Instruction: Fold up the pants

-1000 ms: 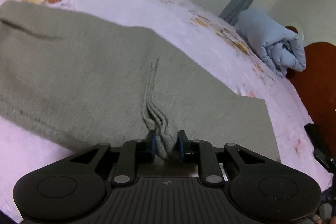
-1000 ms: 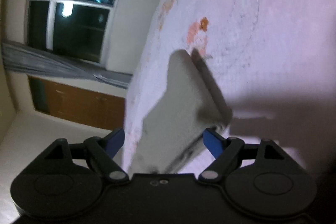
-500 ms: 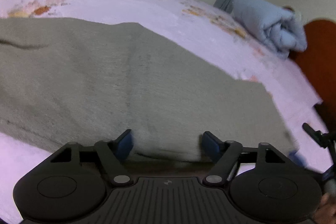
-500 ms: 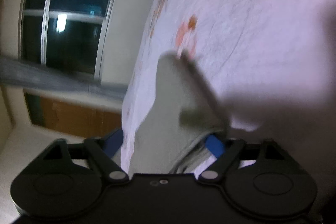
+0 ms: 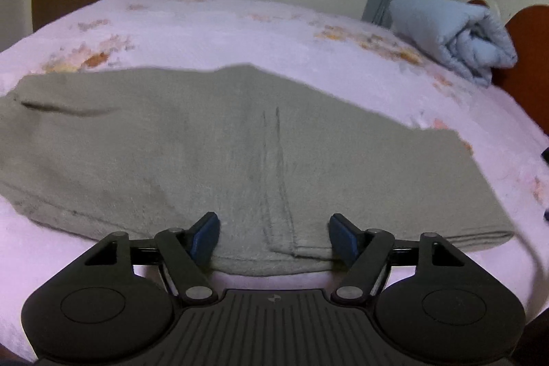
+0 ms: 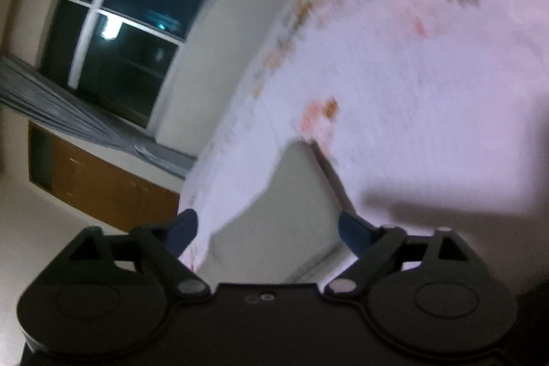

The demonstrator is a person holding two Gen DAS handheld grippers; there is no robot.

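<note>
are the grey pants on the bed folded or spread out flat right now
Folded once, lying flat. The pants show stacked edges at the near right hem, and both open grippers have let go.

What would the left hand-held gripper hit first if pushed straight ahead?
Probably the grey pants: the left hand-held gripper, jaws open, points down at their near folded edge on the pink bed sheet.
</note>
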